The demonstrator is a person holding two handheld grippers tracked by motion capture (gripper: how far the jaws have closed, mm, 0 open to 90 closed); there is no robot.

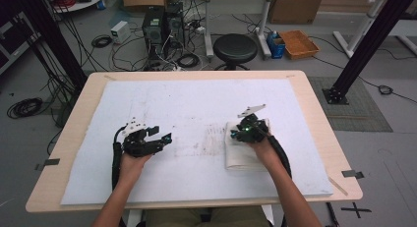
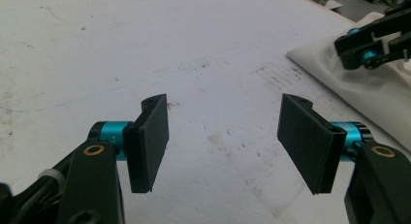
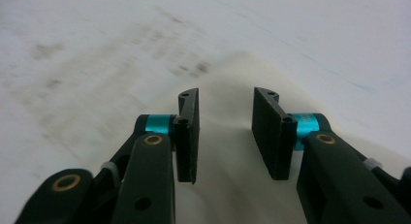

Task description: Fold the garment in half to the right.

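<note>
The room is a grey-floored workshop: black frame posts (image 1: 366,38) stand at either side, computer towers (image 1: 161,25) sit amid loose cables behind the table, and a round black stool (image 1: 235,48) stands beside an orange crate (image 1: 299,43) and a white desk leg. The wooden table (image 1: 74,124) fills the middle of the high view, and a white mat (image 1: 196,97) covers nearly all of its top; the mat is scuffed, with grey smudges near its centre. Strips of dark tape lie at the table's side edges.

On the right half of the mat lies a folded cream cloth (image 1: 241,156), flat, well apart from the left hand. The right gripper (image 3: 225,136) hangs over the cloth's far end with its jaws partly open, a narrow gap between the pads; the cloth lies under them, and the picture is blurred enough that I cannot tell for sure whether the tips touch it, though nothing looks pinched. The left gripper (image 2: 223,141) rests low over bare mat on the left side, jaws spread wide with only stained mat between them. In its view the cloth's corner and the right gripper's tips show at upper right.
</note>
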